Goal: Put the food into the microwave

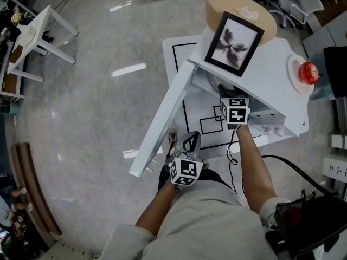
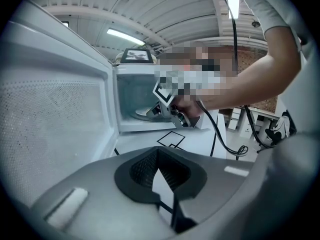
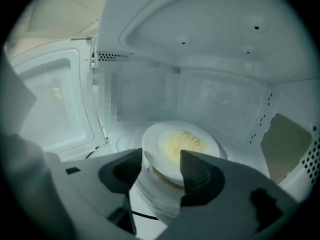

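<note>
– So, how do the jaws of the right hand-held gripper (image 3: pixel 161 155) stand?
– Spread wide, well inside the microwave (image 1: pixel 271 75). The near rim of the plate (image 3: pixel 181 146) lies between the two pads, but neither clamps it. The left pad is just beside the rim.
– And the food?
– Pale yellow food (image 3: pixel 185 143) lies in the middle of that white plate. The plate rests on the glass turntable (image 3: pixel 150 191), roughly central on the oven floor.
– What about the other one?
– The left hand-held gripper (image 2: pixel 158 164) has its tips together with nothing between them. It hangs outside the oven, near the person and low in front of the open door (image 1: pixel 162 118), pointing toward the cavity.
– Which way does the door swing?
– To the left, and it stands wide open. Its dotted inner face fills the left of the left gripper view.
– What lies further out?
– The microwave stands on a white worktop (image 1: pixel 181 53) marked with black lines. On top of the oven is a black-framed picture (image 1: pixel 234 40), with a round tan disc (image 1: pixel 238 7) on its far side. To the right, a red fruit (image 1: pixel 308 73) sits on a saucer (image 1: pixel 297 80). I cannot tell whether the saucer is on the oven top or on the worktop. A thin black cable (image 2: pixel 220 139) hangs from the right hand-held gripper below the person's forearm (image 1: pixel 255 167). Grey floor (image 1: pixel 97 118) surrounds everything.
</note>
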{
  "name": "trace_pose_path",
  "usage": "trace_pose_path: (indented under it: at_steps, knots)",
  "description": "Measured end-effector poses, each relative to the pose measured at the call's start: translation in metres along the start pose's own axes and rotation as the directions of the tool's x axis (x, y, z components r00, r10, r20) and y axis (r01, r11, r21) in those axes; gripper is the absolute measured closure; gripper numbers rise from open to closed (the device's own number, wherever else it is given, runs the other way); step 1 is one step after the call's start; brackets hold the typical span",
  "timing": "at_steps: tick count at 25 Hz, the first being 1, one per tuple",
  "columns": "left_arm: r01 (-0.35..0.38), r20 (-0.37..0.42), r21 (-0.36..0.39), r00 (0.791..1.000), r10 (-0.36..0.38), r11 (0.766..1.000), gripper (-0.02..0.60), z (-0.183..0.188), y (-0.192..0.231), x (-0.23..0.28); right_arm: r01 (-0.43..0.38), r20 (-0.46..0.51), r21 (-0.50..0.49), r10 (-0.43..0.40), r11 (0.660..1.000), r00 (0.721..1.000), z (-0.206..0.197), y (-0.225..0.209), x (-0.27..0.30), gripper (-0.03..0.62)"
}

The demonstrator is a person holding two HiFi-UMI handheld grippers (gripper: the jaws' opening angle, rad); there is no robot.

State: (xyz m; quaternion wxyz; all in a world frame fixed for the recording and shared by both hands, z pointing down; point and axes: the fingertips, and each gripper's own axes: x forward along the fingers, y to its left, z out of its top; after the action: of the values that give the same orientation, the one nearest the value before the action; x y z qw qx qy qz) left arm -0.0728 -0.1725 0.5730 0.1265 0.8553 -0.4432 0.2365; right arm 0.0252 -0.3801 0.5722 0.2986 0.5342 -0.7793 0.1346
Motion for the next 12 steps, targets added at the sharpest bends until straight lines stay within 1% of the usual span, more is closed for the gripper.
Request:
trace_pose_path:
  at_steps: [3,7,12]
  knots:
    - [0.002,-0.002,-0.002,1.0,-0.002,1.0,0.574,0.0,-0.002,0.001,-0.013,0.012,-0.004,0.013,1.0,1.0,0.0,0.003,-0.001,0.368]
    - [-0.003,-0.004,0.001,1.0,0.003,1.0,0.574,0.0,-0.002,0.003,-0.023,0.03,-0.04,0.024,0.999,0.999,-0.001,0.009,-0.011,0.368]
    - [-0.015,0.017,-0.026,1.0,0.016,1.0,0.574,0.008,0.003,0.004,-0.039,0.088,-0.066,0.044,0.997,0.995,0.001,0.015,-0.036,0.37]
